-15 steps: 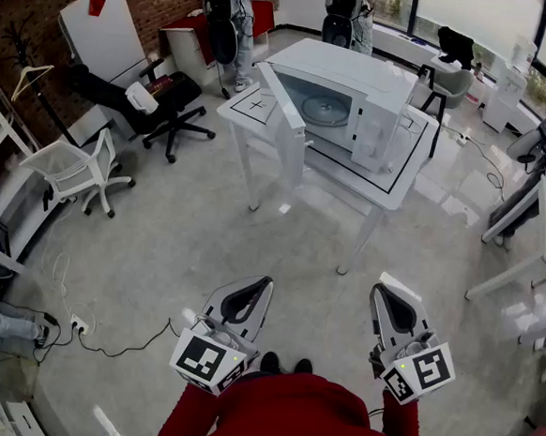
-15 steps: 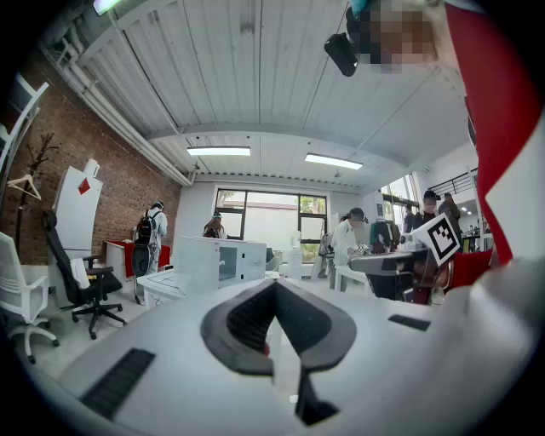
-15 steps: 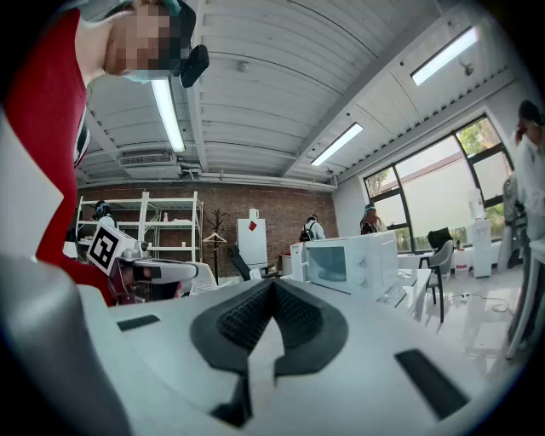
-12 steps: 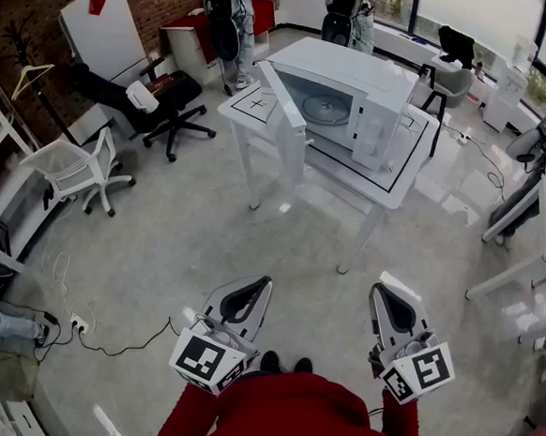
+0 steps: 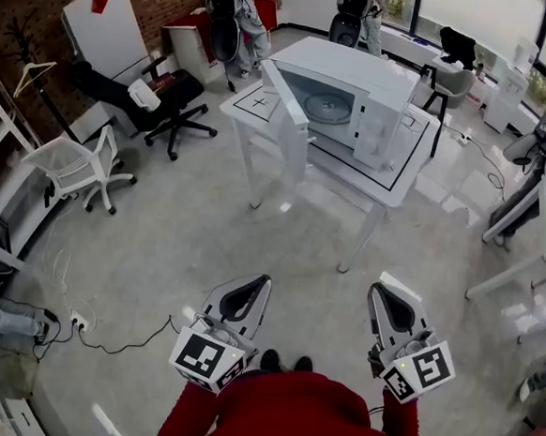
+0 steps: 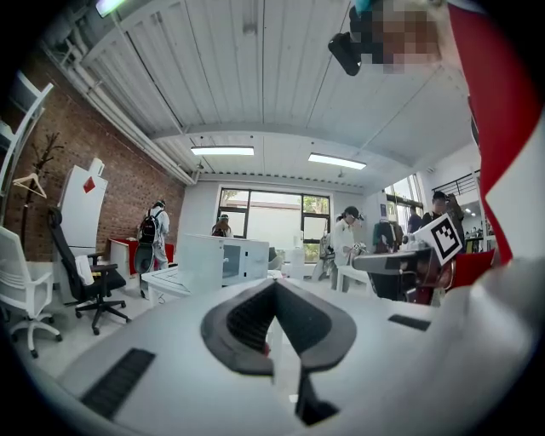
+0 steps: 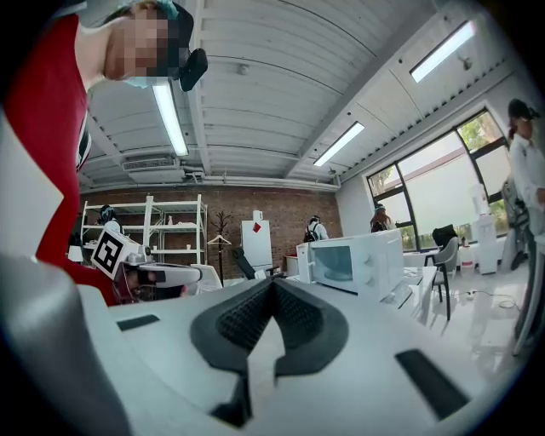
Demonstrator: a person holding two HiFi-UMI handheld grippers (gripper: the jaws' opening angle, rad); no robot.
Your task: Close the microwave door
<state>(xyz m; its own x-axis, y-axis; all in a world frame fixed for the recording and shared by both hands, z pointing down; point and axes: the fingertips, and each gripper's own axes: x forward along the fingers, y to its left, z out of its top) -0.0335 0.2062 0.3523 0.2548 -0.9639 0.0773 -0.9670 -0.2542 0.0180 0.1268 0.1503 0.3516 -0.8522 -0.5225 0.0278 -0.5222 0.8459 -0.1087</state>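
Microwave door (image 5: 287, 97) hung wide open on the white microwave (image 5: 356, 64), which sat on a white table (image 5: 243, 108) well ahead of the person. The left gripper (image 5: 263, 282) and right gripper (image 5: 375, 289) pointed level near the body, jaws pressed together on nothing.

Red long-sleeved top (image 5: 295, 416); dark shoes (image 5: 269, 362), apparently.
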